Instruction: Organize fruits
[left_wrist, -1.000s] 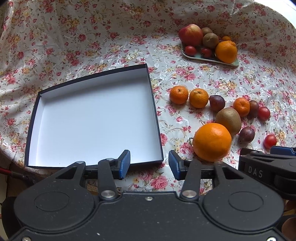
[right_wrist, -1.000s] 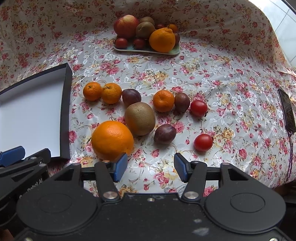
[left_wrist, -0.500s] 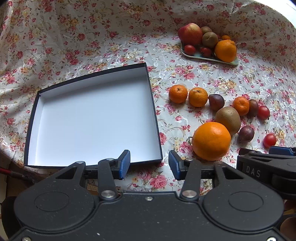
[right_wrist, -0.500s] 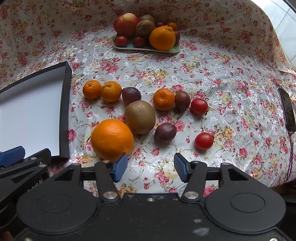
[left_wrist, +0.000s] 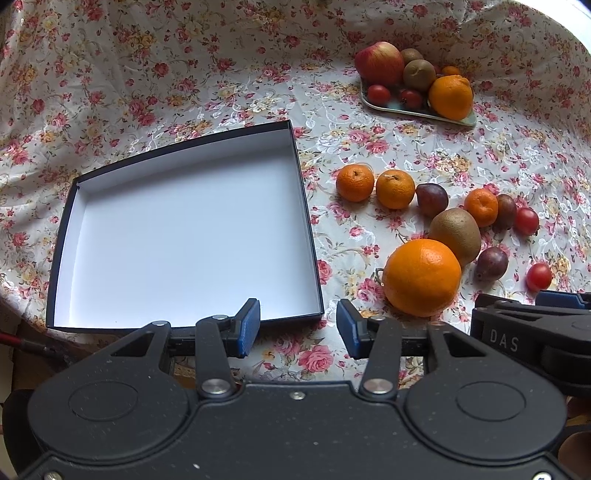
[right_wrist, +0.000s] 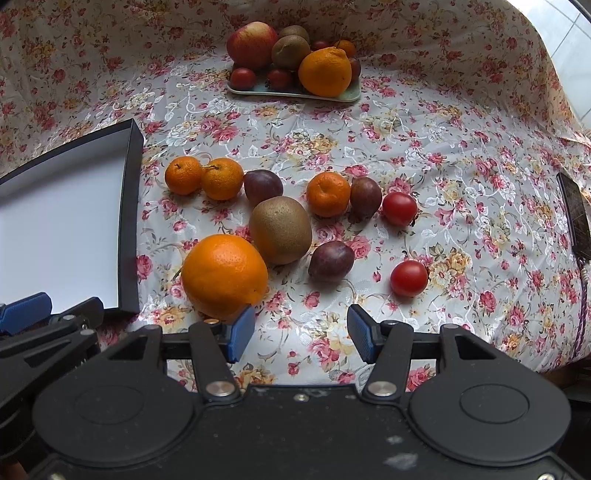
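In your left wrist view, the only lettering you can read is "DAS", in pale capitals on the black body of the right gripper (left_wrist: 532, 332) where it juts in at the lower right edge. The word runs off behind the casing, so you cannot tell whether more letters follow. In your right wrist view nothing can be read: the left gripper (right_wrist: 48, 332) at the lower left shows no lettering you can make out.
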